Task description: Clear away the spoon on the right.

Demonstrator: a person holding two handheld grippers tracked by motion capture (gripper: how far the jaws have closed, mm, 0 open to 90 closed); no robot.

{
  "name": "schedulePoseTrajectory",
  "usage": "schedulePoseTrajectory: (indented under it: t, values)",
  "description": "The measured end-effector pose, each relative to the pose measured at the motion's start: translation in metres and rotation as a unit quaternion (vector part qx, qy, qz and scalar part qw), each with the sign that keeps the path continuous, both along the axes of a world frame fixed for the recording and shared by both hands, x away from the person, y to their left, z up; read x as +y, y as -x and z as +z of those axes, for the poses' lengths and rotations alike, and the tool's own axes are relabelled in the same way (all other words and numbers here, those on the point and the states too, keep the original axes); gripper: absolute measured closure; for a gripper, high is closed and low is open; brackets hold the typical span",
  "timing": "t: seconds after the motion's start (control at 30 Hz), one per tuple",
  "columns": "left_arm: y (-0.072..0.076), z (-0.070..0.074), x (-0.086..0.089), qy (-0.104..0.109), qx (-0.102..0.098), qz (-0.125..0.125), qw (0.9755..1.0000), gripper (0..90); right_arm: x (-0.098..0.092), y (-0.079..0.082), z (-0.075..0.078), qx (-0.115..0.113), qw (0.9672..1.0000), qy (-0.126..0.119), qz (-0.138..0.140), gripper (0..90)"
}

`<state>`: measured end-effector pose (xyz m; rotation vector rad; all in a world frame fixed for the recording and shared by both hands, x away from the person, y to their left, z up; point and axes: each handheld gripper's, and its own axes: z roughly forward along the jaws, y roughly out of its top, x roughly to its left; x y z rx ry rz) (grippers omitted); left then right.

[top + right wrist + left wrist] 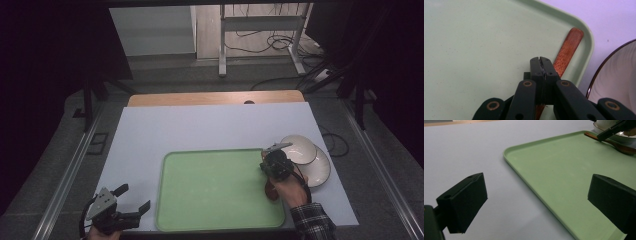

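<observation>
A light green tray (200, 200) lies on the white table top, and a brown wooden spoon (570, 47) lies inside it along its right side, handle end up on the rim. My right gripper (541, 60), held in a hand, is shut and sits just over the spoon's handle; I see nothing between its jaws. In the high view the right gripper (270, 167) hovers at the tray's right edge with the spoon (270, 191) below it. My left gripper (134, 197) is open beside the tray's near left corner, and in its own view the left gripper (536, 200) straddles the tray rim (524, 170).
Two white bowls with dark rims, one (299, 148) overlapping the other (320, 170), stand just right of the tray, close to the right gripper. A wooden strip (215, 98) runs along the table's far edge. Cables and a metal stand lie on the floor beyond.
</observation>
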<state>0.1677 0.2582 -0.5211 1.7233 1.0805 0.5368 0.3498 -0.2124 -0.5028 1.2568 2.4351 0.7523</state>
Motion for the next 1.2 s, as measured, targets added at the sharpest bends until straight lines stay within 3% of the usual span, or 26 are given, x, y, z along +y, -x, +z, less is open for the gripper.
schedulePoseTrajectory:
  t: [0.33, 1.03, 1.2]
  values:
    - [0.000, 0.000, 0.000, 0.000, 0.000, 0.000, 1.0000, 1.9, 0.002, 0.005, 0.008, -0.017, 0.9993, -0.026, 0.020, 80.2]
    - [0.000, 0.000, 0.000, 0.001, 0.000, 0.000, 1.0000, 1.9, 0.003, 0.015, 0.022, -0.053, 0.9974, -0.039, 0.031, 53.4]
    - [0.000, 0.000, 0.000, 0.002, 0.000, 0.001, 1.0000, 1.9, 0.002, 0.018, 0.026, -0.062, 0.9965, -0.044, 0.034, 43.2]
